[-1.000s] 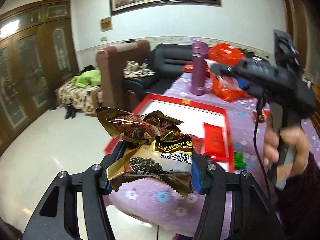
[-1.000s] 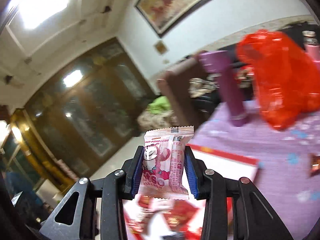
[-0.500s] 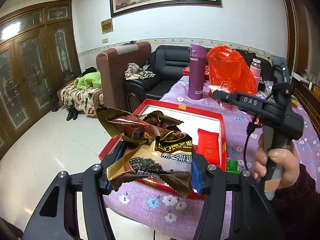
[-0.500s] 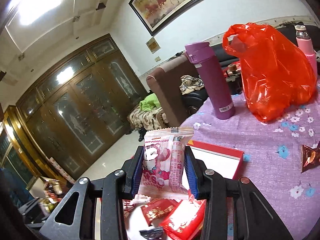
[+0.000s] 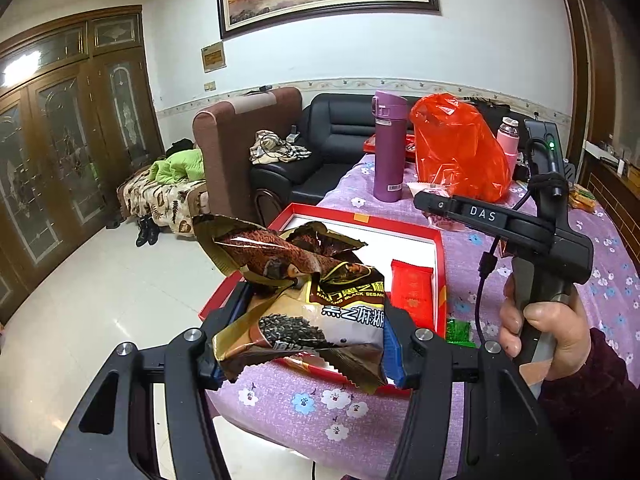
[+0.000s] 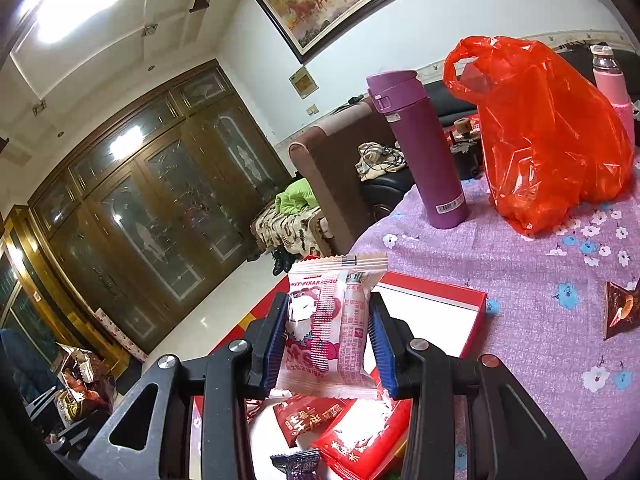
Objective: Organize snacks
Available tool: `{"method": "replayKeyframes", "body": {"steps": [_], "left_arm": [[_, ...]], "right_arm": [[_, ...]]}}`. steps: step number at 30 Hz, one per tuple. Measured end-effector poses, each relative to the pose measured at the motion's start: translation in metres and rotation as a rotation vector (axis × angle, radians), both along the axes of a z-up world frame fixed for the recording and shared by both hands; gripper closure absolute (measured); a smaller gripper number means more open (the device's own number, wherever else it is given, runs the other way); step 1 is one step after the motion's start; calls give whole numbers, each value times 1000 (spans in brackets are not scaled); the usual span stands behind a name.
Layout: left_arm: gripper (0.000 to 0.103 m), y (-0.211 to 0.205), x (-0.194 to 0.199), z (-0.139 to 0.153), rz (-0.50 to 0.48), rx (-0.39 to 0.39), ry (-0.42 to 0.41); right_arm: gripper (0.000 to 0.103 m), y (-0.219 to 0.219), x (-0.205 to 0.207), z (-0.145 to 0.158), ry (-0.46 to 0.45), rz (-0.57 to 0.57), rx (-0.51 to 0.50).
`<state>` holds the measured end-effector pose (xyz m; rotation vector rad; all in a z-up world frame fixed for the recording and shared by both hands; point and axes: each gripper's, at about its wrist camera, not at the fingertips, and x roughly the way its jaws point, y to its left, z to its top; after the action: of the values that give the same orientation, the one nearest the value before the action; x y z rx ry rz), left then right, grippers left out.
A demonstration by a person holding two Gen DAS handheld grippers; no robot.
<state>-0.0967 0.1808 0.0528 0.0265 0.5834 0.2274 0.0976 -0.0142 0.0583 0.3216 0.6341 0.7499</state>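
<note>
My left gripper [image 5: 308, 344] is shut on a brown and gold sesame snack bag [image 5: 304, 300], held above the near edge of a red tray [image 5: 439, 256]. A red packet [image 5: 410, 286] lies in the tray. My right gripper [image 6: 328, 344] is shut on a pink and white snack packet [image 6: 332, 320] above the same red tray [image 6: 472, 304], where red packets [image 6: 340, 436] and a purple one [image 6: 296, 466] lie. The right gripper also shows in the left wrist view [image 5: 428, 202], over the tray's far right corner.
A purple flask [image 5: 389, 146], a red plastic bag [image 5: 460, 152] and a pink bottle [image 5: 508, 140] stand at the back of the purple flowered tablecloth [image 5: 616, 264]. A green packet [image 5: 460, 332] lies right of the tray. A brown packet [image 6: 622, 308] lies on the cloth.
The right gripper has swung down with its packet and now sits lower over the tray. The left gripper has drawn back a little with its bag.
</note>
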Motion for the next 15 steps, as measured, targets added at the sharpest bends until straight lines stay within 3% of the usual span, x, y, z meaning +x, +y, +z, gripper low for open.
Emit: {"method": "replayKeyframes", "body": {"steps": [15], "left_arm": [[46,3,0,2,-12,-1,6]], "right_arm": [[64,1,2,-2,15,-2,-7]]}}
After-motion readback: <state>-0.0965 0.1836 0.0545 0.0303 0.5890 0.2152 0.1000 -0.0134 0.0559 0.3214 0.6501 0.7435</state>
